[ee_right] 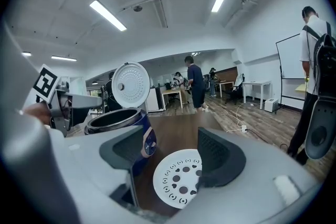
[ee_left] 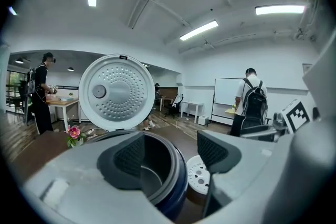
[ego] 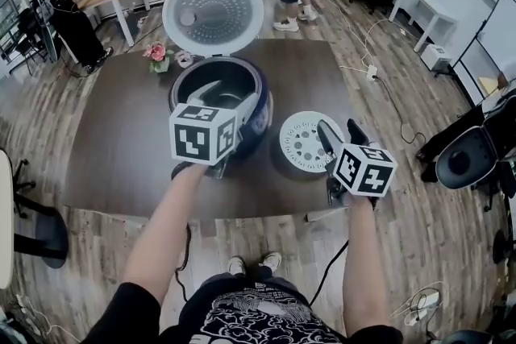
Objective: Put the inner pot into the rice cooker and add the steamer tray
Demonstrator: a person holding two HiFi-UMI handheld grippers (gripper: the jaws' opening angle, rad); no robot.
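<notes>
Since the rice cooker (ego: 262, 118) stands mid-counter (ego: 121, 153) with its lid (ego: 213, 12) tipped up behind it, I take it as my landmark. A small pot of flowers (ego: 157, 54) sits just left of it and behind. My left claw (ego: 227, 97) hovers at the cooker's near rim with jaws wide and nothing between them. Through them I see a paler wall inside the well that I judge to be the inner pot (ee_left: 150, 177), already seated, though I cannot be sure. The steamer tray (ego: 302, 141) lies flat on the counter just right of the cooker, and my right claw (ego: 340, 133) sits over the tray's far-right edge, also spread wide and empty. The tray looks like the step in hand. To do it well I would dip one jaw under the raised rim, pinch only the edge and lift level. I would then carry it left over the opening and lower it square so it rests evenly on the pot's lip, keeping the left claw clear.
</notes>
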